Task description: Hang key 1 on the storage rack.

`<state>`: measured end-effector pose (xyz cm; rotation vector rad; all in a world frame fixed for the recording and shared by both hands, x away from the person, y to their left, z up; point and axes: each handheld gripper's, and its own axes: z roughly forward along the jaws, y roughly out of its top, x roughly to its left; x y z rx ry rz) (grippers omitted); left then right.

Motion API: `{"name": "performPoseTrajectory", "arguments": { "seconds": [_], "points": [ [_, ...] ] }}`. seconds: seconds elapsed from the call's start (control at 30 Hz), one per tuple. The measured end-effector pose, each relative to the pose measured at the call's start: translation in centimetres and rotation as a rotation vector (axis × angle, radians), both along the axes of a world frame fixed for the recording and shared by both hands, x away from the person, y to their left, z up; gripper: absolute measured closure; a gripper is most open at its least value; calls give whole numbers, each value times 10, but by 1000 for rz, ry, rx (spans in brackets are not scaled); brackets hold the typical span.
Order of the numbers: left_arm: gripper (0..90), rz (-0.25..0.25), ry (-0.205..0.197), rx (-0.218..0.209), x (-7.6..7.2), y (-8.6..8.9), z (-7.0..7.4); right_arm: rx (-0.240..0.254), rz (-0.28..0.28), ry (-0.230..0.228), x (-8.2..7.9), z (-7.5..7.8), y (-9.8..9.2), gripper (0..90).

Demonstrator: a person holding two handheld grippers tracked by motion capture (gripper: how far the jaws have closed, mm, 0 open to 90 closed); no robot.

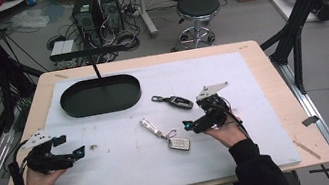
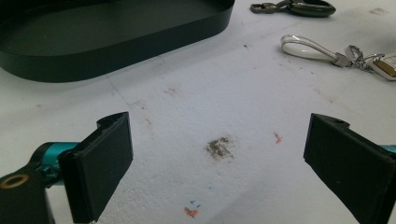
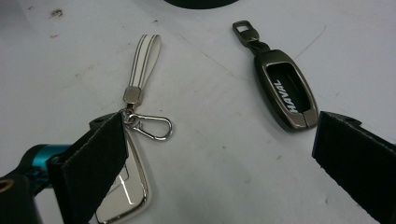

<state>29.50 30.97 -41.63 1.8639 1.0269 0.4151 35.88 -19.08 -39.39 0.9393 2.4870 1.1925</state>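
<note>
The left gripper (image 1: 77, 153) and right gripper (image 1: 189, 126) are hovering with jaws spread, carrying nothing. Both the silver key fob (image 1: 179, 143) and dark key fob (image 1: 180, 102) are lying on the white mat (image 1: 256, 107); the black tray (image 1: 100, 95) beyond is sitting empty, so seemingly nothing is done. The right jaw is hiding part of the silver fob.

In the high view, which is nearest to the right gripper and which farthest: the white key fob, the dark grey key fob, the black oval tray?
1. White key fob, left of the right gripper.
2. Dark grey key fob, beyond it; nearly as close.
3. Black oval tray, far left.
</note>
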Motion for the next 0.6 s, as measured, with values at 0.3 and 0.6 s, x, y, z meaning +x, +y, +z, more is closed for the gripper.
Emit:
{"name": "performPoseTrajectory", "arguments": {
  "seconds": [0.3, 0.6],
  "points": [
    [85, 3, -9, 6, 0, 0, -1, -18, 40, 18, 3, -3, 27, 27],
    [86, 2, -11, -2, 0, 1, -1, -43, 75, 34, 5, -9, 49, 27]
  ]
}}
